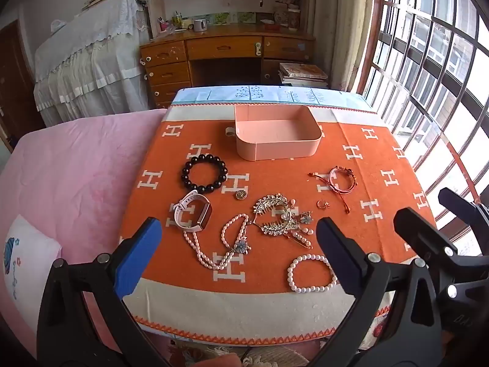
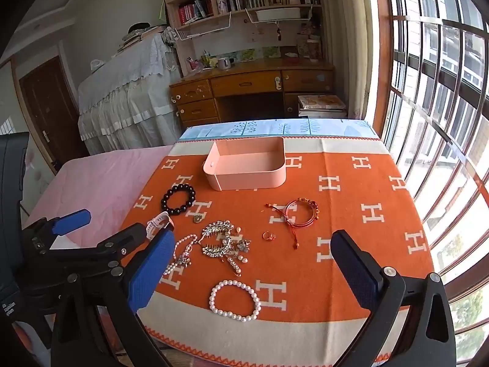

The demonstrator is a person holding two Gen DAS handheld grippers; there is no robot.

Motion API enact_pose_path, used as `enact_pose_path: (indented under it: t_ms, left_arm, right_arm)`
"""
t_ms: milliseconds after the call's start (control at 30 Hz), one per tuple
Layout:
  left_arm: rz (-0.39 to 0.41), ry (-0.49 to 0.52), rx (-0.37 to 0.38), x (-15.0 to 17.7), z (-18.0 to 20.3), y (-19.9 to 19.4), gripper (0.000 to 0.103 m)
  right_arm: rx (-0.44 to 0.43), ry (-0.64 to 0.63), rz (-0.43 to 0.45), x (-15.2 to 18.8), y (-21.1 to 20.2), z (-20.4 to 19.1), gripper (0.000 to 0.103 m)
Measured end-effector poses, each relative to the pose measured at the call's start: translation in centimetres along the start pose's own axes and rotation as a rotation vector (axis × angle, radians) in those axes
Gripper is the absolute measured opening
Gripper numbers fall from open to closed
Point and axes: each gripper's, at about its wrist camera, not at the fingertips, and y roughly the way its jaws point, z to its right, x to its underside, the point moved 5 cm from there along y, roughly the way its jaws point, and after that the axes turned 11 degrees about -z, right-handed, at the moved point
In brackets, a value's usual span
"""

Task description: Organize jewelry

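Note:
An empty pink tray [image 1: 314, 145] [image 2: 275, 176] stands at the far side of the orange cloth. Before it lie a black bead bracelet [image 1: 204, 172] [image 2: 178, 199], a red cord bracelet [image 1: 342, 179] [image 2: 301, 212], a pink watch [image 1: 192, 214], a crystal hair comb [image 1: 273, 214] [image 2: 218, 238], a pearl necklace [image 1: 211, 249], a gold ring [image 1: 322, 204] [image 2: 269, 236] and a pearl bracelet [image 1: 311, 273] [image 2: 234, 300]. My left gripper [image 1: 238, 257] is open above the near jewelry. My right gripper [image 2: 253, 272] is open above the pearl bracelet. Both are empty.
The orange cloth [image 1: 382, 214] covers a table beside a pink bed [image 1: 76, 168]. A wooden desk [image 1: 226, 49] and a covered piano [image 1: 88, 55] stand behind. A barred window [image 1: 434, 61] is at the right. The right gripper's fingers [image 1: 428, 238] show in the left wrist view.

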Motion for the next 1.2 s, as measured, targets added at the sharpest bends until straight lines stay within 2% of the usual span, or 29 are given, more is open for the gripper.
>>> enact_pose_path:
  t_ms: [1200]
  left_arm:
    - [-0.041, -0.007, 0.006, 0.9, -0.4, 1.8, 0.1]
  right_arm:
    - [-0.009, 0.011, -0.024, 0.1, 0.8, 0.4, 0.103]
